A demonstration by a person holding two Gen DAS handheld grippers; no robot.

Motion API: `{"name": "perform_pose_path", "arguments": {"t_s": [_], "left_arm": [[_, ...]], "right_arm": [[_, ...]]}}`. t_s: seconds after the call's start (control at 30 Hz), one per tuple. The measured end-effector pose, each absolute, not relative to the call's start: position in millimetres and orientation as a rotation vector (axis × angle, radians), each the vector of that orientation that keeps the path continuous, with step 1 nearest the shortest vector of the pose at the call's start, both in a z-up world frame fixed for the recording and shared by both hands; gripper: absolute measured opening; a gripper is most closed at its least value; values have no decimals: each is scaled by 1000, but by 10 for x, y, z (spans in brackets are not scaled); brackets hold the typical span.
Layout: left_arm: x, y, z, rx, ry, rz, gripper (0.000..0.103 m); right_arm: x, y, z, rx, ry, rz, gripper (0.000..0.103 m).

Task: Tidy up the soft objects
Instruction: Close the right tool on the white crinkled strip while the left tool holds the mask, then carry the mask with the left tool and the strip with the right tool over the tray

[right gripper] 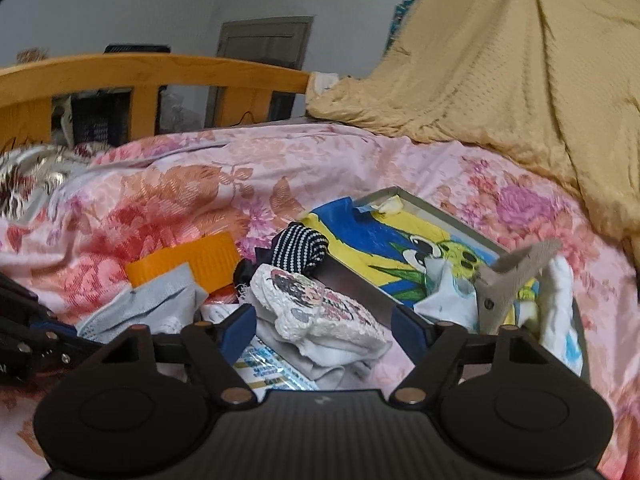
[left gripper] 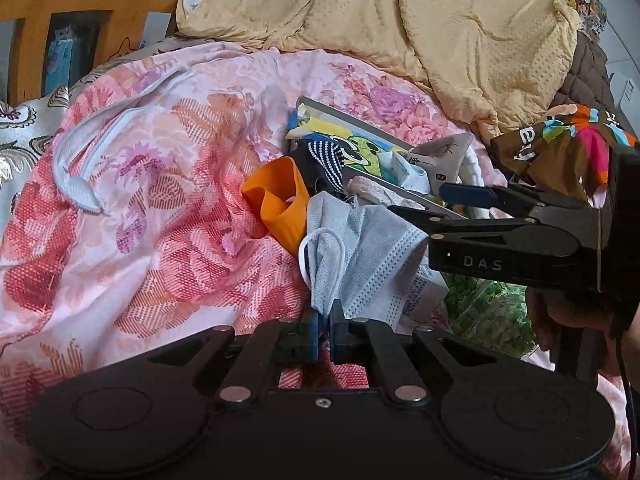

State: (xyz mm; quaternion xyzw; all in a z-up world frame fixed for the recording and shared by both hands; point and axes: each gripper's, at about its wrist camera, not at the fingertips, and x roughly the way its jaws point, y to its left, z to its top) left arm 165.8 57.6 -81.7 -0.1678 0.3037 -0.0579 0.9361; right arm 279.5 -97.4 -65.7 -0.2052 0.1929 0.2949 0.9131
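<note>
Left wrist view: left gripper (left gripper: 325, 322) clamped tight on the bottom edge of a pale blue face mask (left gripper: 360, 248), so hangs draped upward from the jaws over the clutter pile, white ear loop (left gripper: 322, 252) flopping off to the left. Probably pinched by the hem to peel it off the heap without dragging the rest along. Long axis roughly running from the jaws up and to the right, pleats following that line. Right next to it, an orange rubbery thing (left gripper: 276, 204), crumpled and open-mouthed. Right wrist view: right gripper (right gripper: 324, 326) spread wide, nothing pinched, blue pads either side of a white crocheted cloth with a printed picture (right gripper: 320, 308), not touching as far as visible. Looks lined up for a grab, though just a guess. Cloth lying across the jaws, long side slanting left to right, resting partly on the edge of a framed cartoon drawing (right gripper: 404, 240). All of it on a pink floral bedspread (right gripper: 200, 184).
</note>
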Motion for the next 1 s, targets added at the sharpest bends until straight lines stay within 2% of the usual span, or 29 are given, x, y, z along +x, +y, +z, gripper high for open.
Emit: {"name": "perform_pose_path", "arguments": {"t_s": [0.1,0.33,0.4,0.67,0.73,1.0], "left_arm": [[1659,579,-824,-344,620,-120,4],[1659,572,-823,-340,613,-127,4],[1657,570,-823,-340,611,-128,4],[1647,585,-810,-341,603,-145,3],[1642,586,-794,-342,599,-148,3],[1565,474,-665,-305,567,-164,3]], "right_arm": [[2784,-908,-670,-477,385,619,70],[2720,-821,-715,-558,371,608,34],[2726,-822,-718,-559,374,604,28],[2727,-924,-634,-509,395,593,22],[2699,-954,-601,-503,383,583,16],[2613,-1065,-481,-487,356,558,14]]}}
